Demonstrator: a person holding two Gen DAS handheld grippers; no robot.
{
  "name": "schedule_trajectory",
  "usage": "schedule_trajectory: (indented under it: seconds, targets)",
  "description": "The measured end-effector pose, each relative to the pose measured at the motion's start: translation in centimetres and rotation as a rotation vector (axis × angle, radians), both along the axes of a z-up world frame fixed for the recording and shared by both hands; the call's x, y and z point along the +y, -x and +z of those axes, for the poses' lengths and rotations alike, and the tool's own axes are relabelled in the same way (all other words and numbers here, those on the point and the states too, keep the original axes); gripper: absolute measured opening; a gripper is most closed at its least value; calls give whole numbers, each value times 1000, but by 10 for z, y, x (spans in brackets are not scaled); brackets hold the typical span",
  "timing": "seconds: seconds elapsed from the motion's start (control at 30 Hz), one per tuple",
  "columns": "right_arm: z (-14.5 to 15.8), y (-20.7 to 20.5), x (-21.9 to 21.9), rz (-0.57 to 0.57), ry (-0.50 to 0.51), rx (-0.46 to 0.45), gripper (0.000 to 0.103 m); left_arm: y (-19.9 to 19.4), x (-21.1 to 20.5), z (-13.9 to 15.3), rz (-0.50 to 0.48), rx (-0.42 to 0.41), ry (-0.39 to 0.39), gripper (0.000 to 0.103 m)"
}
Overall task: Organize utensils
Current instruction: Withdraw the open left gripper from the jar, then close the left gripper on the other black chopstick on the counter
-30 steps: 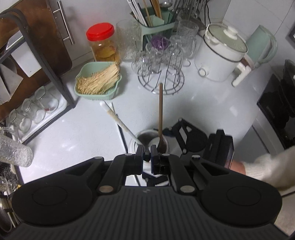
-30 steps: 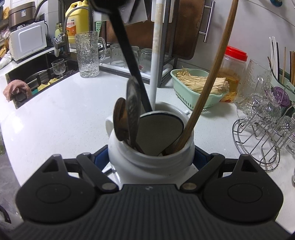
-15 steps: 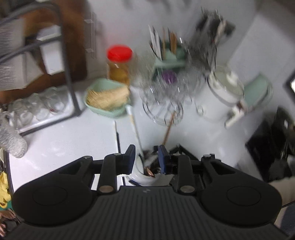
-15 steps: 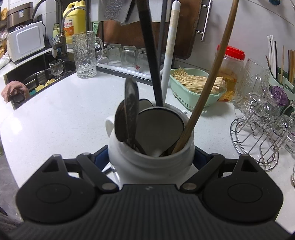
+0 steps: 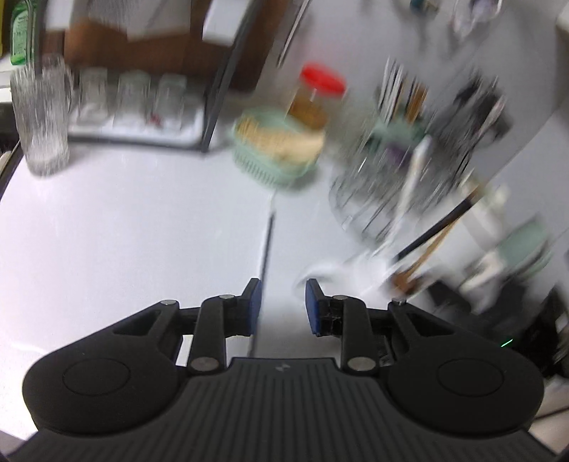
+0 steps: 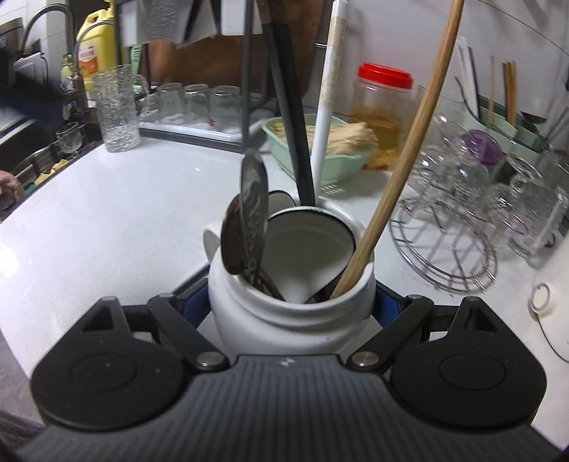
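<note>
Right wrist view: the right gripper [image 6: 291, 305] is holding the white ceramic jar [image 6: 291, 312] on the white table [image 6: 106, 220], its blue pads pressing the jar's two sides. Standing in the jar are a wooden-handled utensil [image 6: 402, 170] leaning right, a white-handled one [image 6: 327, 106], a black-handled one [image 6: 288, 117], a white ladle bowl [image 6: 306, 256] and two metal spoons [image 6: 249, 220], bowls up. The handle tops are running out of frame. Behind, a yellow bottle [image 6: 90, 46] is carrying a red label whose writing is too small to read; a red-lidded jar [image 6: 384, 106], a green basket [image 6: 320, 149], a textured glass mug [image 6: 115, 106] and a wire glass rack [image 6: 455, 227] are standing around it.

Left wrist view: the left gripper [image 5: 282, 305] is hovering over bare table, its jaws standing moderately apart with nothing between them. They have just been opening; a second ago they were almost closed above the jar, with the wooden handle rising just beyond them. The gripper is now looking at the table beside the jar rather than down into it. The view is heavily motion-blurred: the jar is showing only as a white smear at right, with what are probably the dark and wooden handles slanting from it. A green bottle [image 5: 21, 32] at top left is bearing a label that is not legible. The right gripper's hold on the jar is unchanged, though the black and white handles have shifted to the right.
</note>
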State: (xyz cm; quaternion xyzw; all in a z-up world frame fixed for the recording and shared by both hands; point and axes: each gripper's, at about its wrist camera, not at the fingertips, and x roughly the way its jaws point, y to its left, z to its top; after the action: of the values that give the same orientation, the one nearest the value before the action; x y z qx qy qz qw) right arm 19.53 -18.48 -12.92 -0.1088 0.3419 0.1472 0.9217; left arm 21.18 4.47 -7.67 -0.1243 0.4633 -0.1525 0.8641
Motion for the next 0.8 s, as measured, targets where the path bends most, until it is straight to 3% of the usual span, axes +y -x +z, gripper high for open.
schedule_trajectory:
  seconds: [0.1,0.27,0.57,0.8]
  targets:
    - [0,6,-13,-18,1,3,92,5,-14,-34,-38,56,-68,30]
    - [1,12,-32,-37,0,7,92,16,-24,-70,-59,114,-115,25]
    - [0,15,-38,-15,-7,-10,92,11,-37,-94,1,155,-149,15]
    - [-1,17,-42,7,-12,-21,92,11,-56,-99,30,141,-223,9]
